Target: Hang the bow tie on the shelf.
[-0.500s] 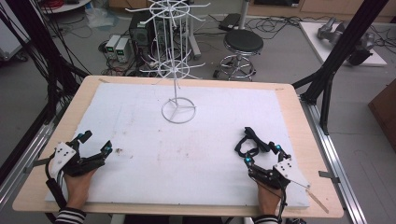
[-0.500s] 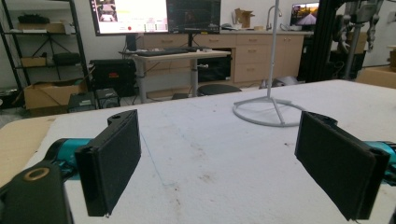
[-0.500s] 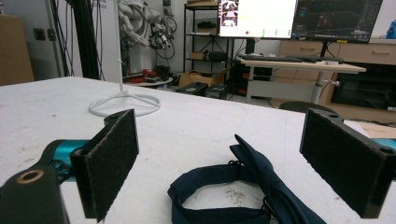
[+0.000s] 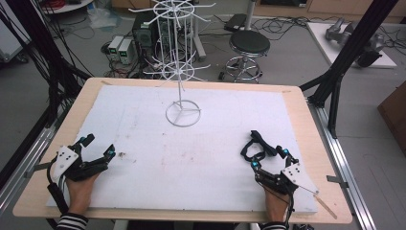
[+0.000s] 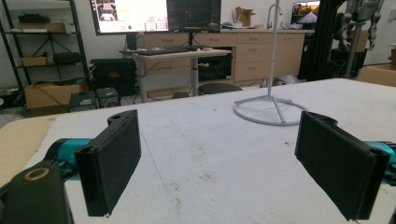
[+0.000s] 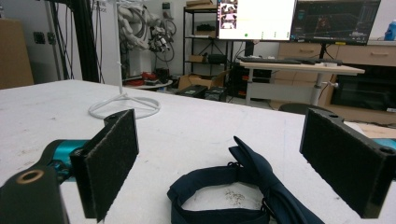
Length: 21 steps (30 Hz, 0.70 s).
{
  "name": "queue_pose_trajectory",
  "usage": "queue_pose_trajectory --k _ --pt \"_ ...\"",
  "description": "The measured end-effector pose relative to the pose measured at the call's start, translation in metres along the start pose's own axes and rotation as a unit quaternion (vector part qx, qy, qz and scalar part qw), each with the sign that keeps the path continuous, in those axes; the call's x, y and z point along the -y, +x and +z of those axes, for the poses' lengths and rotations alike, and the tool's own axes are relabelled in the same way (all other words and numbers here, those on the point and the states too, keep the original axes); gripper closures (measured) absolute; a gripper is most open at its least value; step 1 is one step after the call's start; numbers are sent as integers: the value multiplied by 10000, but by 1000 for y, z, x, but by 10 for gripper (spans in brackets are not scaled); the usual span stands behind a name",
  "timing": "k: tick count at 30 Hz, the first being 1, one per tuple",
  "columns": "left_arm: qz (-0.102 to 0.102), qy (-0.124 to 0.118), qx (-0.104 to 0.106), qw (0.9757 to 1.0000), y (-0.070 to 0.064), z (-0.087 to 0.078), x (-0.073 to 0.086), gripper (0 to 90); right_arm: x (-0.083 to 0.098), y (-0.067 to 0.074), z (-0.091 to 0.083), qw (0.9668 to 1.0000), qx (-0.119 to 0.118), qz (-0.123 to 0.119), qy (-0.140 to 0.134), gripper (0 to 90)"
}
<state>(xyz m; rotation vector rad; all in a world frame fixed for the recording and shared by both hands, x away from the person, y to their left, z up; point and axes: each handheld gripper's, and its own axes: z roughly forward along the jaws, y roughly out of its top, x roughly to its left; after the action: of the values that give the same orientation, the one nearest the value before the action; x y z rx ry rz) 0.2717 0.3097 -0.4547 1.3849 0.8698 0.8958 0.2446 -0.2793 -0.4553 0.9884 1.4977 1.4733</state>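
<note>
Right gripper view: spread fingers [image 6: 233, 163] frame the bow tie [image 6: 243, 196], unpinched; next, likely closing on its strap.

High view overhead facing forward, both gripper views low over the table, all sharing the white rack [image 4: 182, 72].

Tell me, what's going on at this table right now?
A person sits at a white-topped table with a two-jaw gripper in each hand. The right gripper rests with open jaws just short of a dark blue bow tie lying flat on the table, not yet touching it. The left gripper lies open at the other side, holding nothing. A white wire display stand waits at the far middle.
</note>
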Motion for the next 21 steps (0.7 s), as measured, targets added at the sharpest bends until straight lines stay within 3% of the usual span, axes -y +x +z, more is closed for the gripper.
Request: queue_pose_trajectory --k 21 --pt "22 -32 -31 10000 -1 0 0 149 -3 -2 6 9996 -95 1 280 107"
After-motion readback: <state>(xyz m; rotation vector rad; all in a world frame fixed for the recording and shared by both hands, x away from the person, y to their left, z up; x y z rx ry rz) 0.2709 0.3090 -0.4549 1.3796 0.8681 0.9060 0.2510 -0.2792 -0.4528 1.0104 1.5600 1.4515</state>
